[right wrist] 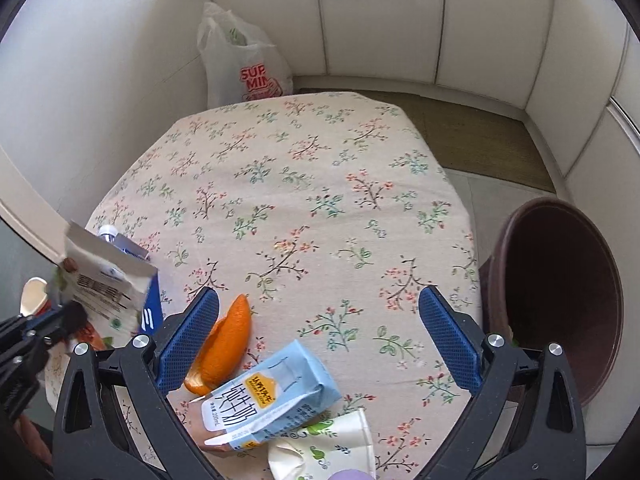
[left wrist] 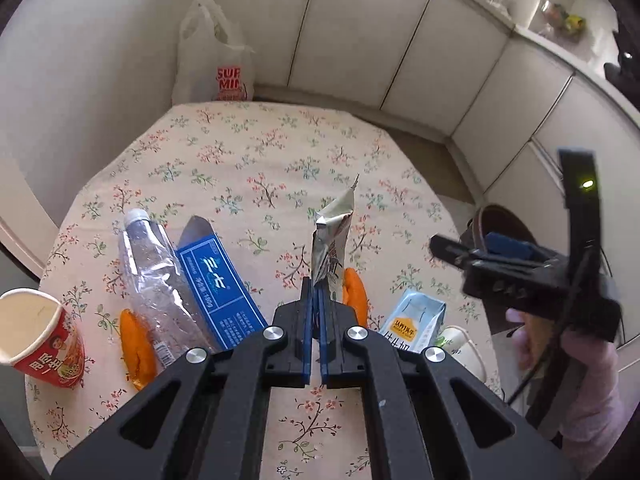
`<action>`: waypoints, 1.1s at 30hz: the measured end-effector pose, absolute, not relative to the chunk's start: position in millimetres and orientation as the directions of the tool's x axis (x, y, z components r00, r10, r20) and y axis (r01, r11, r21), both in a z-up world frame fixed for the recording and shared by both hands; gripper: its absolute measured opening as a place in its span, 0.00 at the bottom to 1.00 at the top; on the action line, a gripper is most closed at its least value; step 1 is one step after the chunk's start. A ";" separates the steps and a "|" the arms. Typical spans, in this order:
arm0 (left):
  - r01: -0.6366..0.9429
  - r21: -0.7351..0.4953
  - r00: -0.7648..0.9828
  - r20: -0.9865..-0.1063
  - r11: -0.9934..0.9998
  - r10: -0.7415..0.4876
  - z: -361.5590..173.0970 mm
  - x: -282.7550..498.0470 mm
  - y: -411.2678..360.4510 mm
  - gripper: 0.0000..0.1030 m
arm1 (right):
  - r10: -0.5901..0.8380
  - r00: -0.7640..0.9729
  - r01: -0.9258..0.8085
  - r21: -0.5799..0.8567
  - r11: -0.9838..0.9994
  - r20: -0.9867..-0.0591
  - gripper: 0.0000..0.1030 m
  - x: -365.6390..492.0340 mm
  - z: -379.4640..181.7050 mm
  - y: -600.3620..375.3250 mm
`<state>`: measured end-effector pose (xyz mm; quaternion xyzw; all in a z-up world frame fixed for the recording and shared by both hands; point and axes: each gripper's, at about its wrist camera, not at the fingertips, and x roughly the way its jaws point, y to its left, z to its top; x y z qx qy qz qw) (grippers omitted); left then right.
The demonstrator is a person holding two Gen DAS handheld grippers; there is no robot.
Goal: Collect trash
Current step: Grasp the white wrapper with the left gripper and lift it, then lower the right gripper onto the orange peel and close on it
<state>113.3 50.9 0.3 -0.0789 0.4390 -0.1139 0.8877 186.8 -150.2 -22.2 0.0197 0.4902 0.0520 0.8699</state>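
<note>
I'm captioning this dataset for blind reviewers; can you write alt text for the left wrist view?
The left claw is shut on a torn silver snack wrapper, held above a floral-clothed table. Around it lie a crushed plastic bottle, blue carton, orange peels, milk carton and red paper cup; the right claw is at right.

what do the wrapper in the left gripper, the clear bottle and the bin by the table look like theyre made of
Wrapper in the left gripper: probably foil-lined plastic film; the inside is shiny silver and creased, the top edge torn.
Clear bottle: thin transparent plastic, crumpled and dented.
Bin: looks like smooth, matte dark brown plastic, though the material is hard to tell for certain.
</note>
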 end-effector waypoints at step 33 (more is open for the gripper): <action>0.071 -0.362 0.724 -0.622 0.930 -0.297 37.3 96.4 115.3 0.03 | 0.097 0.275 -0.226 0.034 0.974 -0.957 0.18 213.4 -101.1 -37.2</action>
